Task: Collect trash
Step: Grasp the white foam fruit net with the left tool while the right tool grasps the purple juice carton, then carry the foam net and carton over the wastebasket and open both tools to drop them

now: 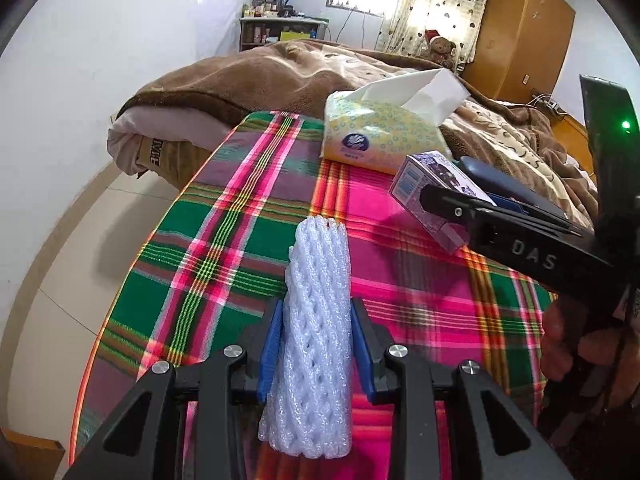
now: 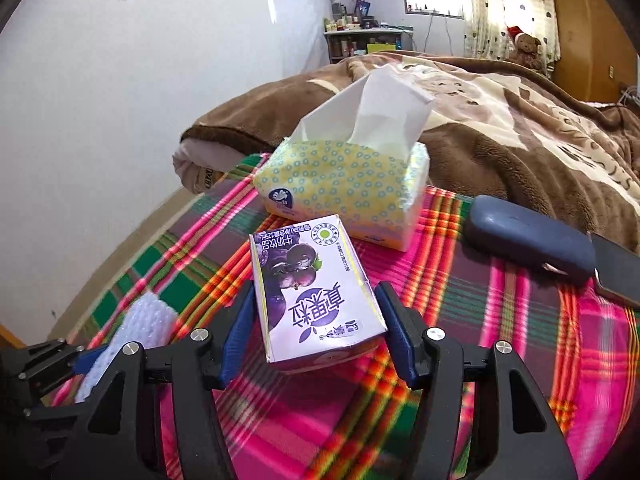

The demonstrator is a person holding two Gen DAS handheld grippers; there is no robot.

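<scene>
A white foam net sleeve (image 1: 318, 280) stands between the blue pads of my left gripper (image 1: 316, 308), which is shut on it above the plaid cloth. In the right wrist view the sleeve (image 2: 148, 320) shows at the lower left. A purple milk drink carton (image 2: 316, 288) lies lengthwise between the pads of my right gripper (image 2: 316, 300), and both pads meet its sides. The left wrist view has this carton (image 1: 424, 184) tilted, one end raised over its shadow, with a black finger (image 1: 444, 204) across it.
A yellow tissue pack (image 2: 344, 188) with a tissue sticking up sits just behind the carton. A dark blue glasses case (image 2: 524, 236) and a flat dark object (image 2: 616, 272) lie at the right. The plaid cloth (image 2: 480, 320) ends at a brown blanket (image 2: 500, 140). A hand (image 1: 560, 340) holds the right gripper.
</scene>
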